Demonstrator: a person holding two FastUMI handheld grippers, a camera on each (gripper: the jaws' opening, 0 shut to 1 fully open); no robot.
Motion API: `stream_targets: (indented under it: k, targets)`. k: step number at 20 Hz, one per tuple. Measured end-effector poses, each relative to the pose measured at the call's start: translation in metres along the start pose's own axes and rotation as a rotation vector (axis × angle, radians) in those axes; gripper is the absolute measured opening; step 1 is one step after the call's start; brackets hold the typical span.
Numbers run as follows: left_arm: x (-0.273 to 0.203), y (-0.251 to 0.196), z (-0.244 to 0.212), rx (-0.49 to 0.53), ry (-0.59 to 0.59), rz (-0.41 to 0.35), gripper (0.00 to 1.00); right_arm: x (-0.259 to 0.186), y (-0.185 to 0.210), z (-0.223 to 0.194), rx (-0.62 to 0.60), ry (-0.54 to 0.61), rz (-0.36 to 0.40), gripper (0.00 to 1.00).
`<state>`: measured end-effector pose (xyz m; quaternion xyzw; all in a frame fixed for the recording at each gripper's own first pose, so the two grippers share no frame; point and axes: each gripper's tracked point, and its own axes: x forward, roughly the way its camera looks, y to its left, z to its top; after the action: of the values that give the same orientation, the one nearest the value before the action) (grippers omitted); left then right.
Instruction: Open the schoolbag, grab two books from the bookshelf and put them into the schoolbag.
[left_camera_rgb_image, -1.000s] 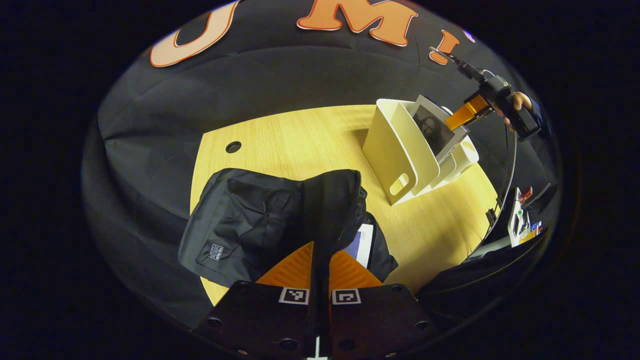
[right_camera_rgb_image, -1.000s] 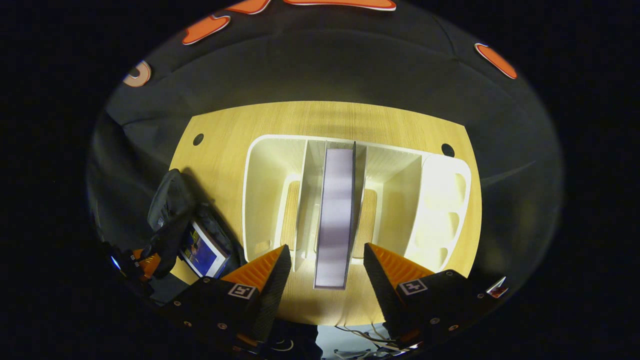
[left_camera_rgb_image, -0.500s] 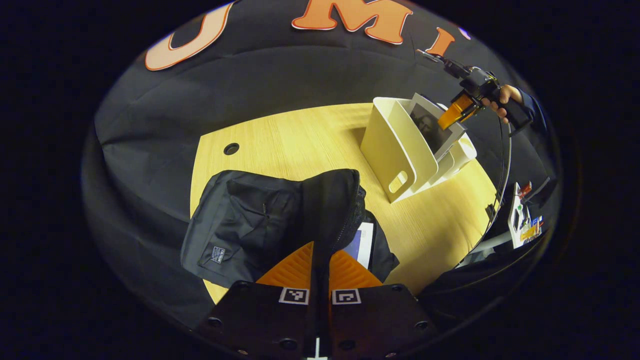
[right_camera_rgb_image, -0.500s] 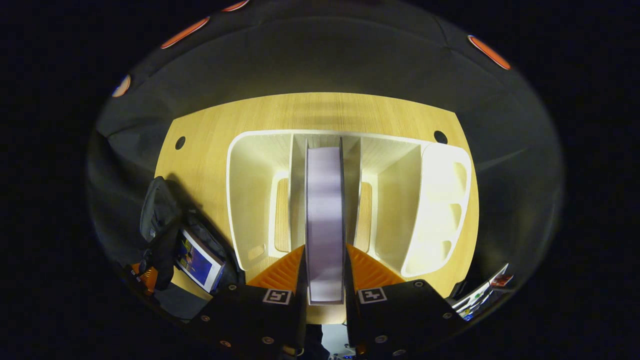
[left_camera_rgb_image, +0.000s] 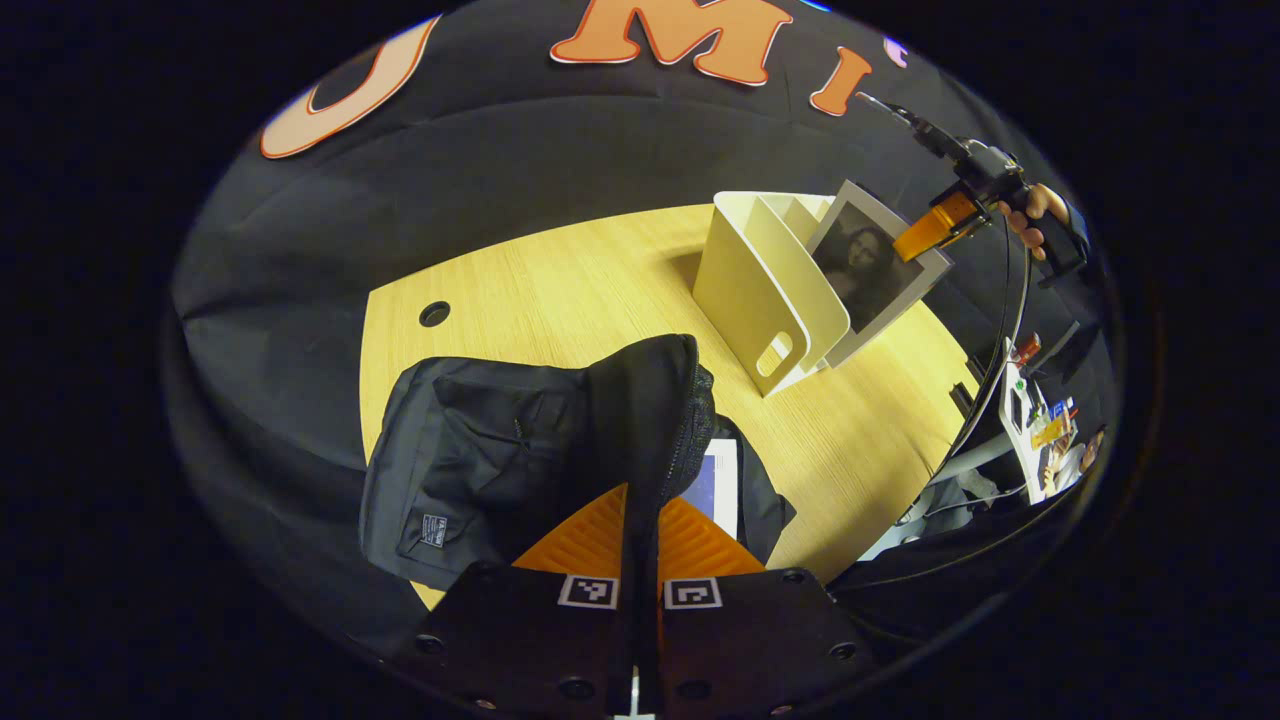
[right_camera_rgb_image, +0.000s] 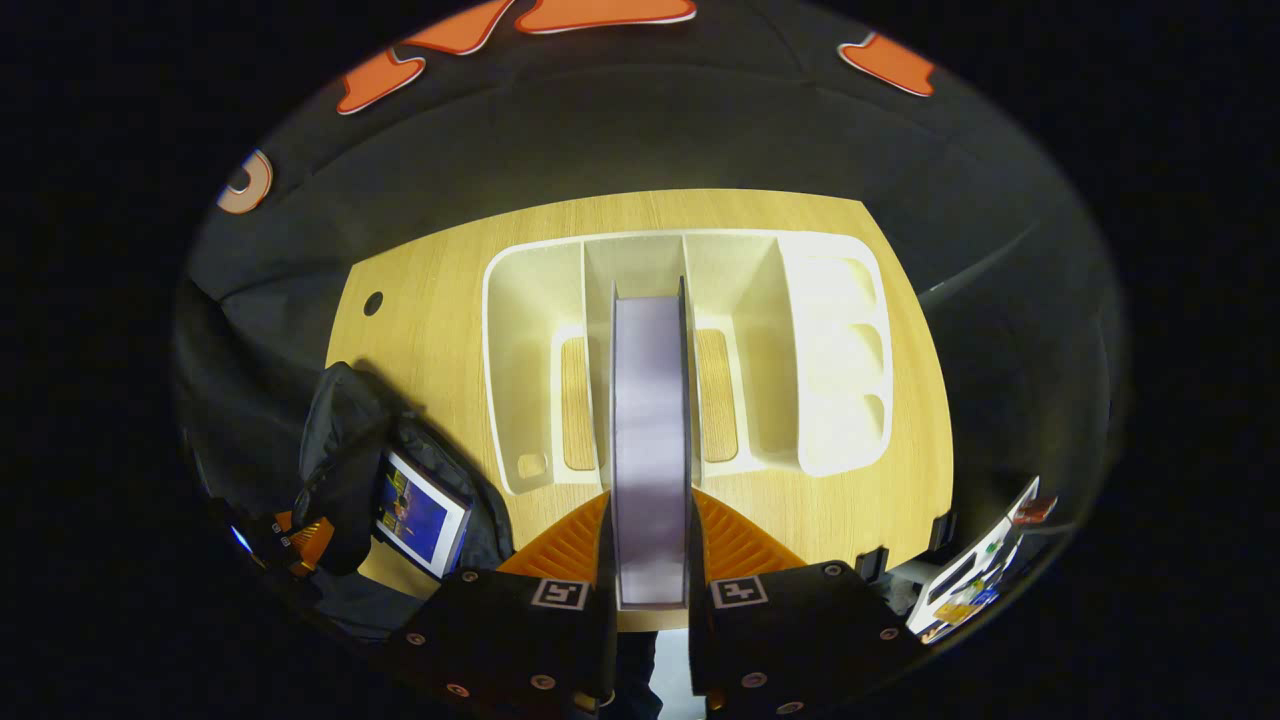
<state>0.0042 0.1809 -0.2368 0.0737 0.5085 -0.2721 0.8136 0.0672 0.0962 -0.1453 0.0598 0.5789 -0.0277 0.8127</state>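
Black schoolbag (left_camera_rgb_image: 520, 450) flap pinched by left tool (left_camera_rgb_image: 640, 530) | right tool (right_camera_rgb_image: 650, 545) clamps book (right_camera_rgb_image: 650, 440) above bookshelf (right_camera_rgb_image: 530, 300)

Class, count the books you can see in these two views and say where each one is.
2: a grey-covered book gripped by the right gripper above the white bookshelf; a blue-covered book inside the open black schoolbag. Others may be hidden.

Pale wooden worktop (left_camera_rgb_image: 560, 290) with round dark cable holes (left_camera_rgb_image: 434, 313) near its far corners, backed and flanked by black cloth booth wall (left_camera_rgb_image: 500, 150); warmly, brightly lit.
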Motion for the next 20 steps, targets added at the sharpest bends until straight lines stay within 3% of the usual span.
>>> stream_targets:
  k: [11,16,20]
  targets:
    - [-0.003,-0.004,-0.008,0.15,-0.012,-0.066,0.03,-0.042,0.0,-0.111,0.193,-0.053,0.019,0.29]
    - [-0.003,-0.003,-0.009,0.177,-0.011,-0.083,0.03,-0.05,0.018,-0.152,0.271,-0.058,0.086,0.29]
    - [-0.003,-0.004,-0.01,0.189,-0.007,-0.094,0.03,-0.055,0.039,-0.172,0.339,-0.078,0.199,0.29]
